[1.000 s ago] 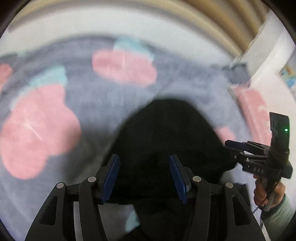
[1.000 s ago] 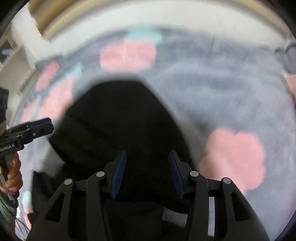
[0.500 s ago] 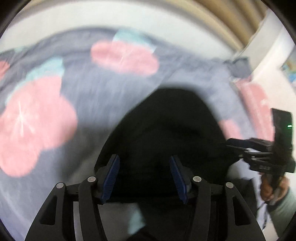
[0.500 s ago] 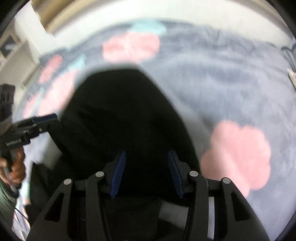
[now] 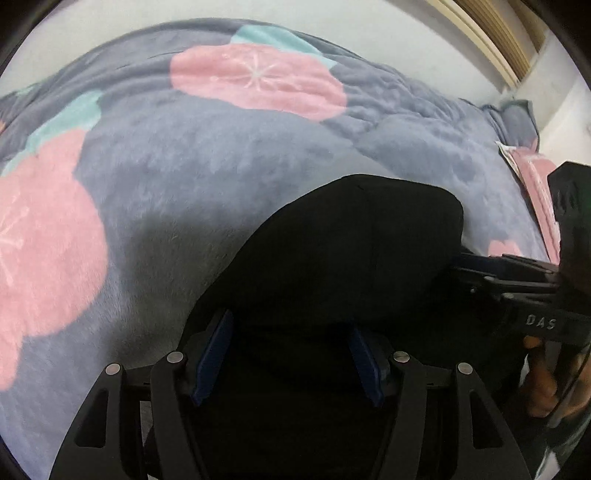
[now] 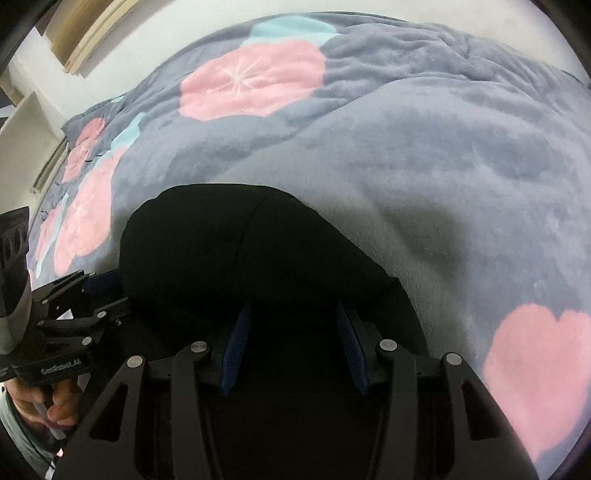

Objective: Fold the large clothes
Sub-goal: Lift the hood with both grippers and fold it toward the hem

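A black garment [image 5: 351, 251] lies folded in a thick rounded bundle on the grey fleece blanket [image 5: 184, 166]. My left gripper [image 5: 288, 354] points steeply down at its near edge. The jaws are opening, with black cloth still between the blue pads [image 5: 216, 354]. My right gripper [image 6: 293, 347] holds the same garment [image 6: 229, 251] a little to the right, its pads [image 6: 236, 347] closed on a thick fold. Each gripper shows in the other's view: the right gripper [image 5: 461, 262] at the bundle's right side, the left gripper [image 6: 99, 280] at its left side.
The blanket [image 6: 443, 166] has large pink flowers [image 6: 251, 81] and teal patches and covers the whole bed. A white wall and a wooden frame [image 5: 491, 33] run behind it. A person's hand [image 5: 539, 387] grips the right tool's handle.
Both grippers have sunk toward the bed with the black garment, which now rests on the blanket. The left gripper's pads stand wider apart than before.
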The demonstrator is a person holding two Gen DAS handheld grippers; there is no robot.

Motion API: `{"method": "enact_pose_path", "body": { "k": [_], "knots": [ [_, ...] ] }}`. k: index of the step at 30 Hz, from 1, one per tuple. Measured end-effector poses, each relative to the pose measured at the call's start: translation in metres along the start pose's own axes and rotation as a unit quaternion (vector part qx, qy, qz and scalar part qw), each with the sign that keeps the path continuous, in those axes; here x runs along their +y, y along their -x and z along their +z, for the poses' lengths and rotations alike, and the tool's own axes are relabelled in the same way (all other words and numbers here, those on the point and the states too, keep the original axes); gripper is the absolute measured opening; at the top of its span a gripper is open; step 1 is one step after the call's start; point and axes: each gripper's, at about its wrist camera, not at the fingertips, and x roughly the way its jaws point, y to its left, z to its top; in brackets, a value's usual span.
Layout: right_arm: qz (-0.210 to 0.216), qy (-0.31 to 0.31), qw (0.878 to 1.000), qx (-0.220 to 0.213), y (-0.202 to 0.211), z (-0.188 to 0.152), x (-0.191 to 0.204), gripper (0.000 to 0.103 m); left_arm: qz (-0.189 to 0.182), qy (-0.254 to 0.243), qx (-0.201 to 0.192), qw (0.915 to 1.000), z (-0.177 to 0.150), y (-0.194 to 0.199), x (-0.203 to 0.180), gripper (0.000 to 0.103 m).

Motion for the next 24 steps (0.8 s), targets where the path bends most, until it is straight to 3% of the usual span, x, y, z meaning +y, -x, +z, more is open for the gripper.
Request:
{"method": "enact_pose_path", "body": {
  "k": [4, 6, 8, 10, 13, 16, 19, 20, 21, 22, 23, 24],
  "knots": [
    [0.025, 0.018, 0.999, 0.016, 0.030, 0.003, -0.008, 0.053, -0.019, 0.003, -0.025, 0.9995, 0.008, 0.038, 0.006, 0.064],
    [0.042, 0.029, 0.999, 0.002, 0.056, 0.005, -0.015, 0.069, -0.060, 0.008, -0.051, 0.9969, 0.016, 0.065, 0.012, 0.064],
    [0.039, 0.034, 0.999, -0.011, 0.070, 0.010, -0.019, 0.077, -0.094, 0.011, -0.054, 0.9940, 0.028, 0.079, 0.020, 0.075],
    [0.031, 0.042, 0.998, -0.018, 0.081, 0.017, -0.031, 0.077, -0.110, 0.014, -0.048, 0.9927, 0.041, 0.081, 0.029, 0.079],
    [0.037, 0.044, 0.998, 0.008, 0.066, 0.032, -0.038, 0.077, -0.125, 0.019, 0.005, 0.9919, 0.057, 0.054, 0.042, 0.079],
    [0.065, 0.043, 0.995, 0.059, 0.028, 0.047, -0.036, 0.077, -0.170, 0.031, 0.072, 0.9823, 0.064, 0.016, 0.045, 0.079],
    [0.061, 0.045, 0.993, 0.095, -0.010, 0.054, -0.035, 0.077, -0.181, 0.039, 0.105, 0.9771, 0.064, -0.015, 0.046, 0.079],
    [0.070, 0.041, 0.991, 0.108, -0.021, 0.055, -0.035, 0.070, -0.183, 0.043, 0.110, 0.9760, 0.064, -0.021, 0.046, 0.079],
    [0.078, 0.040, 0.990, 0.113, -0.026, 0.055, -0.034, 0.054, -0.187, 0.044, 0.111, 0.9751, 0.063, -0.025, 0.044, 0.079],
    [0.093, 0.050, 0.988, 0.117, -0.030, 0.054, -0.028, 0.049, -0.184, 0.043, 0.106, 0.9762, 0.062, -0.025, 0.042, 0.073],
    [0.093, 0.069, 0.987, 0.113, -0.030, 0.052, -0.022, 0.040, -0.181, 0.032, 0.096, 0.9783, 0.061, -0.021, 0.038, 0.058],
    [0.084, 0.102, 0.986, 0.104, -0.023, 0.048, -0.010, 0.023, -0.179, 0.023, 0.088, 0.9797, 0.059, -0.018, 0.035, 0.050]
  ]
}}
